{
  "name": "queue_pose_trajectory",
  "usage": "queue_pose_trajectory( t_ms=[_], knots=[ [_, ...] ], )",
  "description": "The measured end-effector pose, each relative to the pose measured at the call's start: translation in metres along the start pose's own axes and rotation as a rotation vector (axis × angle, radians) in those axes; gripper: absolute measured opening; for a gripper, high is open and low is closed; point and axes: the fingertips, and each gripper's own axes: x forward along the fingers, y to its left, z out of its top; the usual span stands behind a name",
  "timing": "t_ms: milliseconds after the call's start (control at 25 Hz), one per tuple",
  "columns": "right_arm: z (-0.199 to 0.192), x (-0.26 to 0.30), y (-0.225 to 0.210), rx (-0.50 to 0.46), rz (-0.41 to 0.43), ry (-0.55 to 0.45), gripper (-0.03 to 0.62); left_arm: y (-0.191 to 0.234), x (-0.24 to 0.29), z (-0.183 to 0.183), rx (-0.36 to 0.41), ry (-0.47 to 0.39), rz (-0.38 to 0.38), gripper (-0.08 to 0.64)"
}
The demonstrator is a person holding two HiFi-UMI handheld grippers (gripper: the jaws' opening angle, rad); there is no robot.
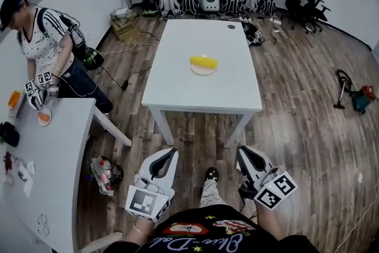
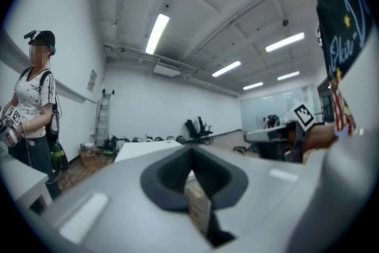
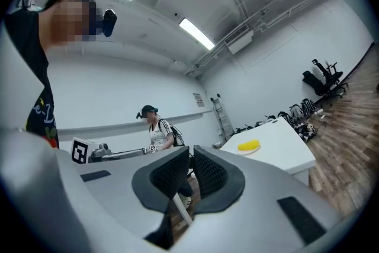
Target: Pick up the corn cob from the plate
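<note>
A yellow corn cob (image 1: 204, 61) lies on a small white plate (image 1: 203, 70) near the middle of a white table (image 1: 177, 89), well ahead of me. In the right gripper view the corn cob (image 3: 249, 144) shows far off on that table (image 3: 284, 151). My left gripper (image 1: 173, 151) and right gripper (image 1: 241, 150) are held low in front of my body, over the wooden floor short of the table, pointing toward it. Both are shut with nothing in them. The left gripper (image 2: 190, 154) and right gripper (image 3: 190, 154) show their pads closed together.
A second white table (image 1: 53, 145) stands at the left, where another person (image 1: 44, 50) holds grippers. Backpacks (image 1: 207, 2) line the far wall, with office chairs (image 1: 302, 0) at the back right. A vacuum cleaner (image 1: 355, 95) sits on the floor at right, a rubbish bag (image 1: 103, 175) near my left.
</note>
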Motion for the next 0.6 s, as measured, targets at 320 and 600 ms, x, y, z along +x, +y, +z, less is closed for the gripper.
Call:
queue_pose_trajectory(
  t_ms=[320, 600],
  knots=[
    [0.062, 0.107, -0.125, -0.045, 0.133, 0.035, 0.015, 0.062, 0.172, 0.029, -0.009, -0.045, 0.057, 0.003],
    [0.058, 0.19, -0.197, -0.15, 0.17, 0.133, 0.015, 0.09, 0.251, 0.011, -0.052, 0.005, 0.083, 0.003]
  ],
)
